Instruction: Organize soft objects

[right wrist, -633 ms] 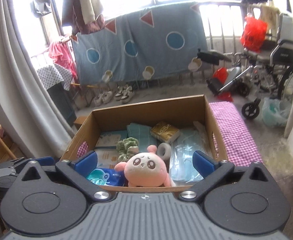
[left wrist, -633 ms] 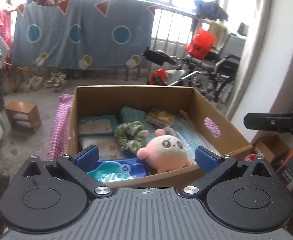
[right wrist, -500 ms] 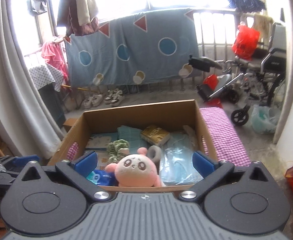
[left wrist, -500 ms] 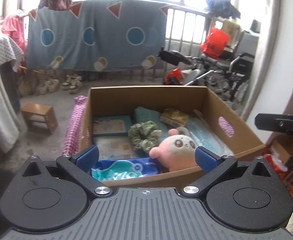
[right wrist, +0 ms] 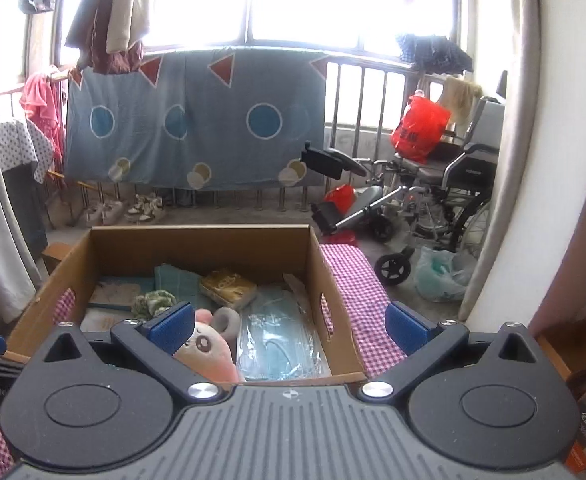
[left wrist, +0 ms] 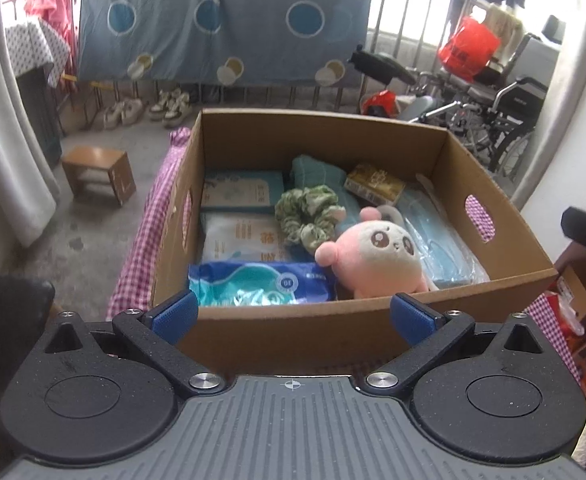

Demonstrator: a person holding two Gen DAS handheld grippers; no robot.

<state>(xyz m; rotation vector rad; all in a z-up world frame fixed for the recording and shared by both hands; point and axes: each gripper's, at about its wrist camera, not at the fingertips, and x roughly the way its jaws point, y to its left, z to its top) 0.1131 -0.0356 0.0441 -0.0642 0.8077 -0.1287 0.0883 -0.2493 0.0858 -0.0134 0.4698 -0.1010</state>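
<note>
A blue sheet (right wrist: 197, 120) with circles and red triangles hangs on a railing well beyond the jaws. A wheelchair (right wrist: 445, 184) carrying a red bag (right wrist: 419, 128) stands beyond to their right, shoes (right wrist: 125, 208) and a small wooden stool (left wrist: 99, 174) to their left.

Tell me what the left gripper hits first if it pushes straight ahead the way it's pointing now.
Most likely the near wall of the cardboard box, which fills the gap ahead of the open left gripper. The pink plush toy lies beyond that wall; depth is hard to judge here.
</note>
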